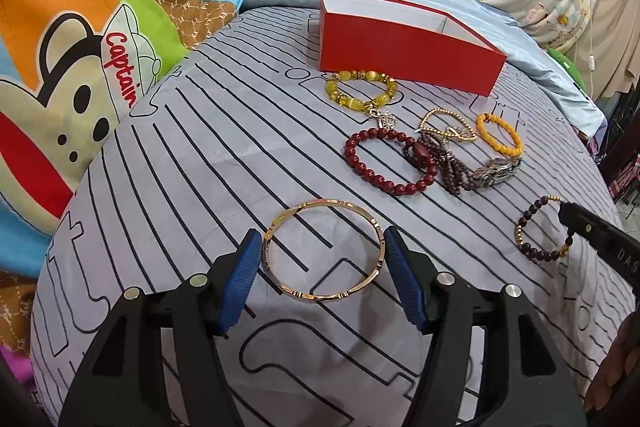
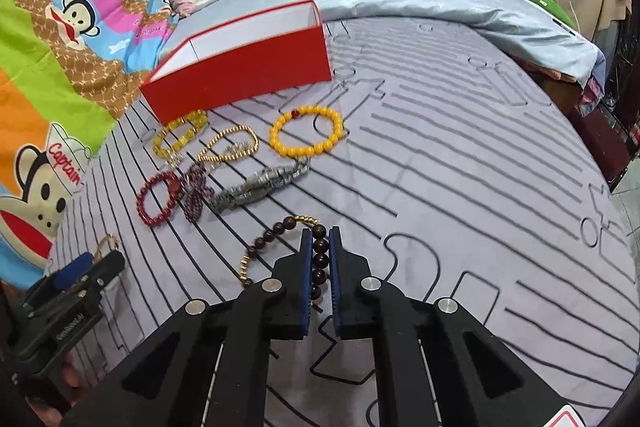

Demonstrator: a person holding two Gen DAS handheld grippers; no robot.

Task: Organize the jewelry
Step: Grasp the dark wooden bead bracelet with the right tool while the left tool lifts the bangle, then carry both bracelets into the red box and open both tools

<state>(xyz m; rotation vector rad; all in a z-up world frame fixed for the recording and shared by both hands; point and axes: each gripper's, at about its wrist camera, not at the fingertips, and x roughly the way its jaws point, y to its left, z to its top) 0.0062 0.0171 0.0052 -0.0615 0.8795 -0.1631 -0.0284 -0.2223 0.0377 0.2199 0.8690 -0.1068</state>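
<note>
1. The left hand-held gripper point(image 1: 322, 259) was held with its jaws standing wide around a gold bangle point(image 1: 322, 251) that lay flat on the striped bed sheet point(image 1: 192, 155); its blue pads point(image 1: 244, 279) flanked the ring on either side, and it could not be told whether they touched it
2. The right hand-held gripper point(image 2: 320, 239) was clamped narrow on a dark bead bracelet point(image 2: 320, 259), several beads sitting between the blue pads while the rest of the loop trailed to its left on the sheet
3. Ahead of the left hand-held gripper lay a dark red bead bracelet point(image 1: 390, 161), and beyond that a yellow bead bracelet point(image 1: 362, 95) just in front of an open red box point(image 1: 404, 55)
4. To the right of the red bracelet were a thin gold chain bracelet point(image 1: 448, 127), an orange bead bracelet point(image 1: 500, 135) and a metal wristwatch point(image 1: 494, 171), close together
</note>
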